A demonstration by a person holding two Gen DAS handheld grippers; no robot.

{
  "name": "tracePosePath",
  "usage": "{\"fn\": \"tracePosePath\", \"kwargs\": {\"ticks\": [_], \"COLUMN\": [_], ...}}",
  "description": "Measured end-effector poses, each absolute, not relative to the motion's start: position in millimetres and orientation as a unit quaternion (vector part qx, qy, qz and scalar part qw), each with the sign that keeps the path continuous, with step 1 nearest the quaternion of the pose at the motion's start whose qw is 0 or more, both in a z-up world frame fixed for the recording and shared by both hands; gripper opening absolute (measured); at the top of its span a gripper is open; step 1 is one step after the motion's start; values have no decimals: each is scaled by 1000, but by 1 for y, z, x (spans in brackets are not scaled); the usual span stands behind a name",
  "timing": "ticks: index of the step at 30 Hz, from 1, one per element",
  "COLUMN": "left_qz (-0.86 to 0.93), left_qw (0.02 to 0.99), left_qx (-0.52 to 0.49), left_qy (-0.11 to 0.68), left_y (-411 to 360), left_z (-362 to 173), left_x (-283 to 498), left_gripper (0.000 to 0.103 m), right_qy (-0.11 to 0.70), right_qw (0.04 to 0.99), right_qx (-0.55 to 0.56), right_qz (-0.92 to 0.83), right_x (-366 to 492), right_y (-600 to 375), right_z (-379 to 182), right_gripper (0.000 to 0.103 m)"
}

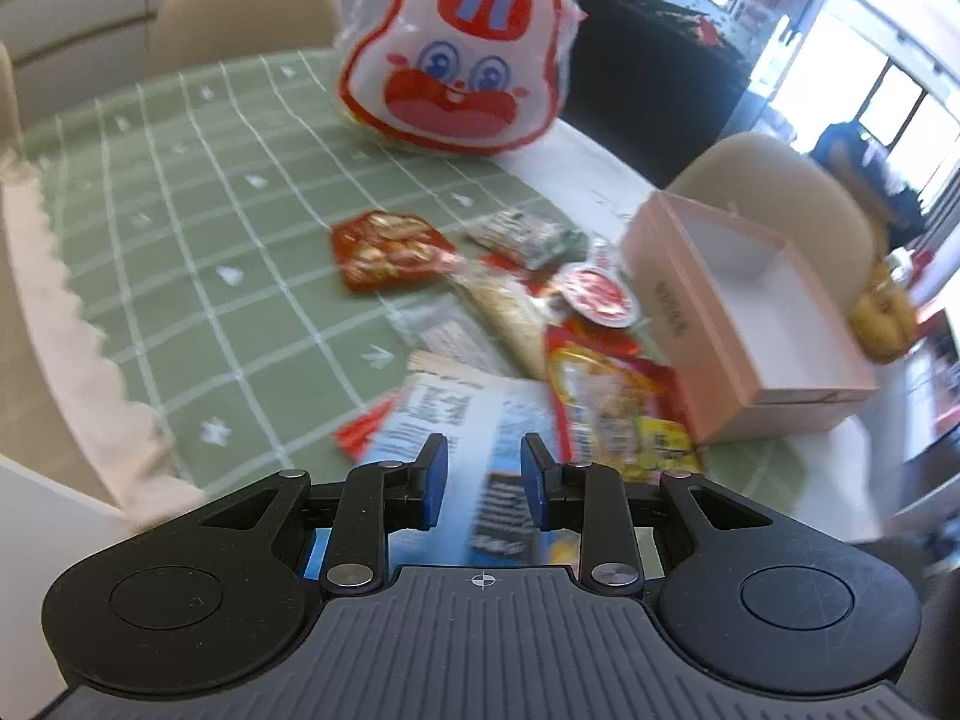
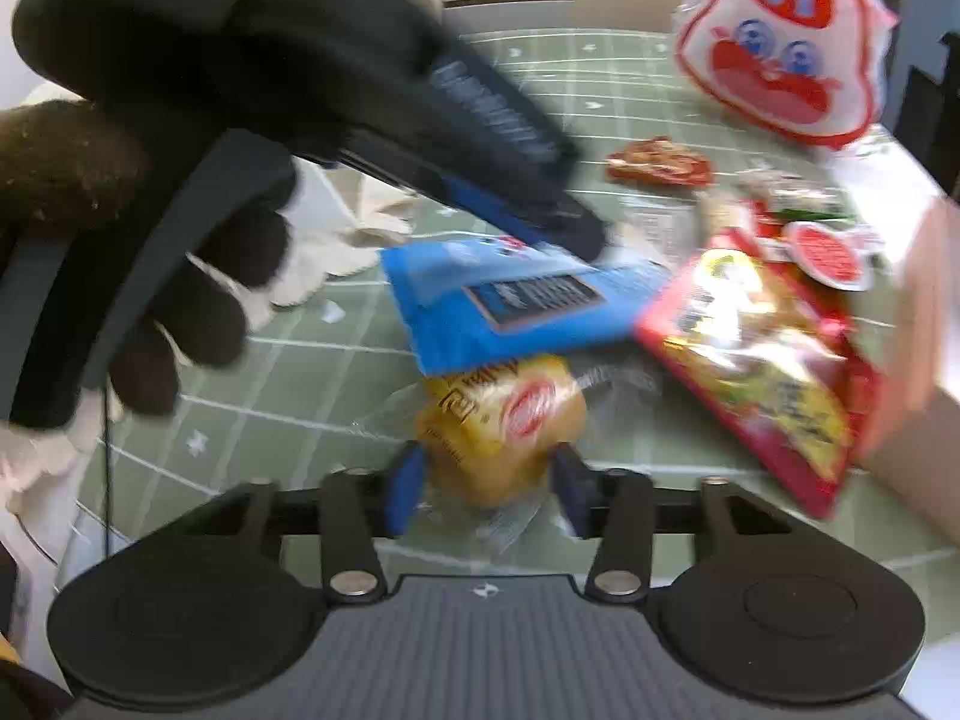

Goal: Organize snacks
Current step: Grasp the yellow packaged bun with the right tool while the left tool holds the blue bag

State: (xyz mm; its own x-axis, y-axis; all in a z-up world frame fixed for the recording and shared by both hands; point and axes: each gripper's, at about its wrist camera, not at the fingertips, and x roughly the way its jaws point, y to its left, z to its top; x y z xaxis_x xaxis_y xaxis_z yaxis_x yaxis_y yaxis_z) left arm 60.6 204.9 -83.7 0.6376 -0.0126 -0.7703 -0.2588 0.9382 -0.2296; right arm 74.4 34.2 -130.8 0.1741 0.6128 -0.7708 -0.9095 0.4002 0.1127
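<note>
Right gripper (image 2: 489, 474) has its blue pads pressed on either side of a clear-wrapped yellow bun (image 2: 504, 420) lying on the green checked tablecloth (image 2: 288, 372), while the left gripper (image 1: 478, 480), jaws narrowly parted, hovers over the blue snack packet (image 1: 480, 420) without visibly gripping it.

**Left gripper above the snack pile**

The left gripper (image 1: 478, 483) hangs over a blue snack packet (image 1: 480, 420), its blue pads narrowly parted with nothing pressed between them. Beyond lie a red-and-yellow packet (image 1: 612, 408), a small red packet (image 1: 390, 249) and a rabbit-face bag (image 1: 462, 54) on the green checked tablecloth (image 1: 198, 228). An open pink box (image 1: 756, 300) sits at right.
</note>
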Motion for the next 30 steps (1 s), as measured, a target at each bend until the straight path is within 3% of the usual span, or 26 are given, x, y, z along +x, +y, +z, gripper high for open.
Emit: {"fn": "tracePosePath", "kwargs": {"ticks": [6, 8, 9, 13, 15, 19, 23, 25, 30], "left_qz": [88, 56, 41, 51, 65, 81, 99, 104, 84], "left_qw": [890, 892, 891, 887, 886, 884, 884, 884, 872], "left_qx": [-169, -160, -156, -156, -171, -221, -223, -215, -221], "left_qy": [414, 419, 424, 432, 426, 403, 399, 402, 428], "left_y": [218, 210, 206, 205, 214, 238, 261, 270, 280], "left_z": [-85, -84, -85, -91, -91, -90, -95, -101, -126], "left_x": [55, 59, 61, 67, 67, 67, 77, 83, 95], "left_gripper": [30, 30, 30, 30, 30, 30, 30, 30, 30], "right_qy": [393, 397, 406, 438, 417, 332, 326, 355, 370], "right_qw": [784, 796, 797, 784, 780, 781, 767, 754, 771], "right_qx": [-211, -199, -183, -111, -114, -191, -229, -214, -205], "right_qz": [432, 412, 409, 426, 452, 494, 503, 510, 476], "right_x": [93, 100, 104, 111, 101, 75, 69, 72, 77], "right_y": [-20, -36, -42, -49, -37, 4, 44, 47, 11], "right_z": [-132, -133, -134, -133, -126, -116, -128, -131, -128], "right_gripper": [41, 57, 72, 76, 83, 85, 80, 53, 51]}}
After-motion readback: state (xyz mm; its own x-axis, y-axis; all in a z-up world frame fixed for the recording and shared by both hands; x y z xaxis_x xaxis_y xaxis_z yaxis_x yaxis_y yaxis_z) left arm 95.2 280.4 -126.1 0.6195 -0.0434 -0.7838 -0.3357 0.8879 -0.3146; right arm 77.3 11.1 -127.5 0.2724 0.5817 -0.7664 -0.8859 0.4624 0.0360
